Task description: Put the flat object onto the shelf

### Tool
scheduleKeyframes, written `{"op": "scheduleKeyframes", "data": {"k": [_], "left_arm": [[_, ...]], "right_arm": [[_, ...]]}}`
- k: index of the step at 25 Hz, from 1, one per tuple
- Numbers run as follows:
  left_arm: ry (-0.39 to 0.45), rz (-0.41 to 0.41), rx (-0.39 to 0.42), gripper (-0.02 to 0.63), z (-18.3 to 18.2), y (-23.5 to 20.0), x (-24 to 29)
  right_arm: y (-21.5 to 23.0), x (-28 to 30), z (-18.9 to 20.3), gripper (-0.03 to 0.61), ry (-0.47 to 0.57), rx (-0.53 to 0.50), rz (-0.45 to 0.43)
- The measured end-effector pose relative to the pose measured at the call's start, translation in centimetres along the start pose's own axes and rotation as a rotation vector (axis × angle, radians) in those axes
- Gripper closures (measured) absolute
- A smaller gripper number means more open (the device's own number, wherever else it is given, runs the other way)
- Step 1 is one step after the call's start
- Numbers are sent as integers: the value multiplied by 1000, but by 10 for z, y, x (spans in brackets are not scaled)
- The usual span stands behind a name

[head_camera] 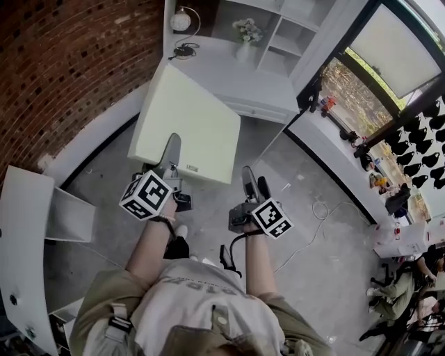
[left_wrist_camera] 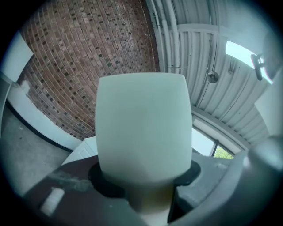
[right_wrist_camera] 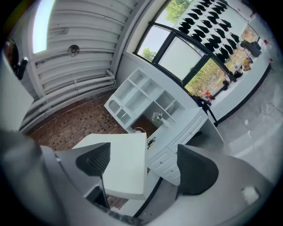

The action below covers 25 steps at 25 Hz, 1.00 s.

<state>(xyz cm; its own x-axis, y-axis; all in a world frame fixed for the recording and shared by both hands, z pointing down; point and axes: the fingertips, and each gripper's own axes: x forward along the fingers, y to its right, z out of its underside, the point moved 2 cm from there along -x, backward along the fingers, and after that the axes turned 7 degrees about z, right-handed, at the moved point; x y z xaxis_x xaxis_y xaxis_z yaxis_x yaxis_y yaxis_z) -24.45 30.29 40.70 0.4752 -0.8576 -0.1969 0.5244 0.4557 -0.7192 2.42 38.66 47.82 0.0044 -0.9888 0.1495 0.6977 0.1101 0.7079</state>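
The flat object is a large pale cream slab (head_camera: 188, 122) held out in front of me, tilted, above the grey floor. My left gripper (head_camera: 171, 149) is shut on the middle of its near edge. In the left gripper view the slab (left_wrist_camera: 143, 128) stands edge-on, clamped in the jaws of the left gripper (left_wrist_camera: 143, 187). My right gripper (head_camera: 254, 182) hangs just off the slab's near right corner, open and holding nothing. In the right gripper view the slab (right_wrist_camera: 126, 167) lies ahead, partly behind the left pad (right_wrist_camera: 95, 159), and the right gripper (right_wrist_camera: 144, 165) does not touch it. The white shelf unit (head_camera: 278, 28) stands beyond.
Under the shelf unit (right_wrist_camera: 141, 97) is a white cabinet with drawers (head_camera: 243, 90) carrying a vase of flowers (head_camera: 245, 35) and a lamp (head_camera: 182, 19). White furniture (head_camera: 24, 236) stands at my left by the brick wall. A cable (head_camera: 316, 208) lies on the floor; a person (head_camera: 403, 285) sits far right.
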Motion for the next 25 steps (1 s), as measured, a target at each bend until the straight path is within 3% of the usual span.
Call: {"op": "scheduleKeyframes", "data": {"k": [6, 15, 19, 25], "left_arm": [[4, 35, -50, 353, -11, -24, 57], [-9, 81, -132, 353, -25, -51, 131], [-25, 96, -178, 354, -18, -62, 156], [-53, 99, -253, 353, -3, -75, 181]], "right_arm": [[6, 59, 17, 66, -36, 202, -6], [-8, 137, 28, 60, -43, 461, -68], [-7, 163, 35, 60, -43, 634, -105], [-14, 194, 36, 61, -37, 776, -182]]}}
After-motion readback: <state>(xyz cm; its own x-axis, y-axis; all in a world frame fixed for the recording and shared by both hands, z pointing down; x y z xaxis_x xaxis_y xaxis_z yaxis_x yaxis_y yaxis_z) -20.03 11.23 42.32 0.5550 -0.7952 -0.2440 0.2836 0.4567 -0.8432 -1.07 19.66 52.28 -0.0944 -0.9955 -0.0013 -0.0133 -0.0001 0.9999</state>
